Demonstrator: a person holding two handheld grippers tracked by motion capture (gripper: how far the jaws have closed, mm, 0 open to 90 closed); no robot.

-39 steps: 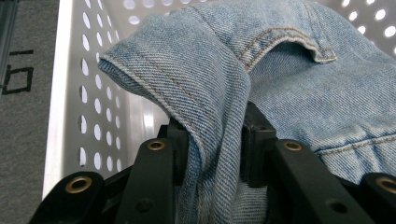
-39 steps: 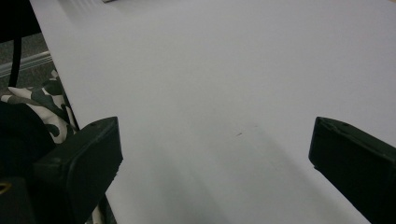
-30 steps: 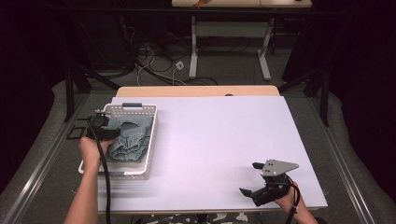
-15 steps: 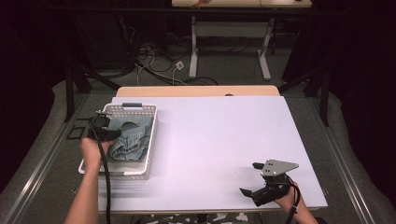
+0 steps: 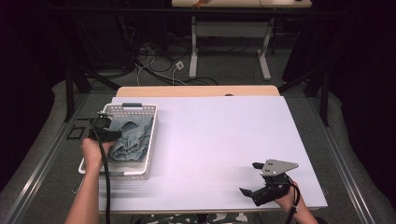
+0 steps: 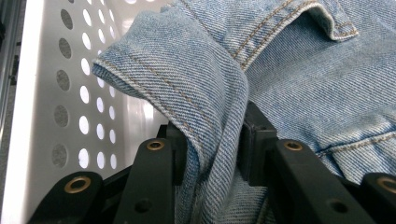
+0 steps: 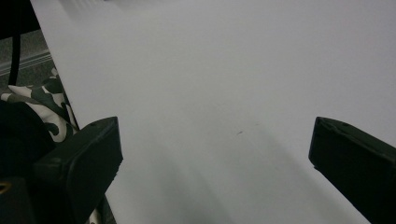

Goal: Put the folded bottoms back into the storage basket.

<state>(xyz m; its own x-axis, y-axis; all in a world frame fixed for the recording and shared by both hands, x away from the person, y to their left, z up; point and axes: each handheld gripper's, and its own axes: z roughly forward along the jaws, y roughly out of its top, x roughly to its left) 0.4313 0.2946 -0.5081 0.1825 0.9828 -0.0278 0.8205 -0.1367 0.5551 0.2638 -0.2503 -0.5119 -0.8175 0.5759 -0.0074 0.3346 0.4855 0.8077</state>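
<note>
Nothing is shifting since the earlier frames: both hands are keeping their places, and the denim garment (image 5: 133, 140) is lying as before. Right gripper (image 5: 254, 181) is resting low at the near right corner of the table (image 5: 219, 135), its jaws standing wide apart with bare tabletop between them, touching nothing. Left gripper (image 6: 212, 149) is reaching into the basket (image 5: 150, 154) at the near left; its jaws are drawn close together and are pinching a thick fold of denim, a stitched hem edge arching over the pads (image 6: 180, 154).

Garment is sitting bunched inside the basket, light blue, faded, with tan double stitching along its seams. Basket is white plastic with round holes in its walls and is standing at the table's left edge.

Table is wearing a pale lavender-white cover, a strip of bare wood showing at its far edge. Beyond it, loose cables (image 5: 159, 65) are trailing over a grey floor, and white desk legs (image 5: 194, 46) are standing in a dark room.
</note>
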